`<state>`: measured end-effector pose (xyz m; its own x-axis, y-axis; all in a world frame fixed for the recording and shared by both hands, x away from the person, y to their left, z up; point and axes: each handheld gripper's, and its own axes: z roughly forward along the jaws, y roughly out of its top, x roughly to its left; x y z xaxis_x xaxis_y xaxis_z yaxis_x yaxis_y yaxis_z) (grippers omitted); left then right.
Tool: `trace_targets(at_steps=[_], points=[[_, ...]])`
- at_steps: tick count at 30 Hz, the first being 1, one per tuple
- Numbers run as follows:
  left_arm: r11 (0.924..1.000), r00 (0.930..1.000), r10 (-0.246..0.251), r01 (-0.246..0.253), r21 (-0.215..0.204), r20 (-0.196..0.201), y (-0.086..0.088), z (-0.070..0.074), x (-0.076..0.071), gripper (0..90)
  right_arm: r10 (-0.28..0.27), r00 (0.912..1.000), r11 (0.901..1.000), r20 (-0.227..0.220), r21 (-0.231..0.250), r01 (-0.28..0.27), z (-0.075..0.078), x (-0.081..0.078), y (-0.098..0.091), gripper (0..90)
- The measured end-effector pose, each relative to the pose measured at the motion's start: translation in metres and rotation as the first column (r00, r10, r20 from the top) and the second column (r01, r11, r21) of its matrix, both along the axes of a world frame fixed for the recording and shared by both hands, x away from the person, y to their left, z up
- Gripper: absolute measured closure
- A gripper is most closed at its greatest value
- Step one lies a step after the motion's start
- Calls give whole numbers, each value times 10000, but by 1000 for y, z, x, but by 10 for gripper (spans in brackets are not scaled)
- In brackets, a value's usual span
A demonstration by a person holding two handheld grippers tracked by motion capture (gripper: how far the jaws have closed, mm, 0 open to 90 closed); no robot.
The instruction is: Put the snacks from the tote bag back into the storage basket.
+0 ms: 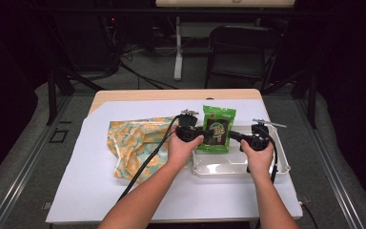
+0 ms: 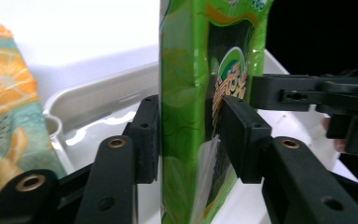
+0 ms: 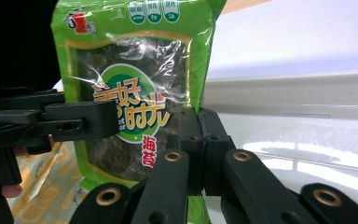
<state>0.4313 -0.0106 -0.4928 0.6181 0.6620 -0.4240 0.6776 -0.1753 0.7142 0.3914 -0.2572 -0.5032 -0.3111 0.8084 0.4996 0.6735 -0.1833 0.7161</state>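
In the high view, the green snack packet (image 1: 218, 129) is standing upright over the white tray (image 1: 267, 171), which is lying on the right part of the white tabletop (image 1: 86, 191). The left hand-held gripper (image 1: 204, 135) is reaching the packet from its left side, and the right hand-held gripper (image 1: 232, 136) is meeting it from the right side. An orange-patterned bag (image 1: 136, 145) is lying flat on the tabletop, just beside the tray on the left.

In the left gripper view, the packet (image 2: 191, 116) is standing edge-on between the two black jaws. The left jaw is lying against its side, while the right one is sitting a little apart from it, so this hand-held gripper is spread and not pinching.

In the right gripper view, the right hand-held gripper (image 3: 199, 140) is pressed together and pinching the right edge of the packet (image 3: 135, 93). The tray rim (image 3: 298, 88) is showing behind, and the left hand-held gripper (image 3: 102, 121) is coming in from the left.
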Motion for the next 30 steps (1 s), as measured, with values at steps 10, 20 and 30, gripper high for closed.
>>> trace_targets(at_steps=[10, 20, 30], points=[[9998, 9987, 158, -153, 110, -475, 0, -5, 4, 483, -6, 10000, 9992, -63, -407, 3, -3, 2, 8, 900], [9995, 9975, 245, -232, 196, -667, -1, -7, 5, 438, -9, 10000, 9983, -46, -580, 6, -4, 2, 11, 900], [9992, 9961, 328, -306, 271, -820, -2, -9, 7, 429, -31, 10000, 9978, -73, -666, 26, -7, 3, 12, 900]])
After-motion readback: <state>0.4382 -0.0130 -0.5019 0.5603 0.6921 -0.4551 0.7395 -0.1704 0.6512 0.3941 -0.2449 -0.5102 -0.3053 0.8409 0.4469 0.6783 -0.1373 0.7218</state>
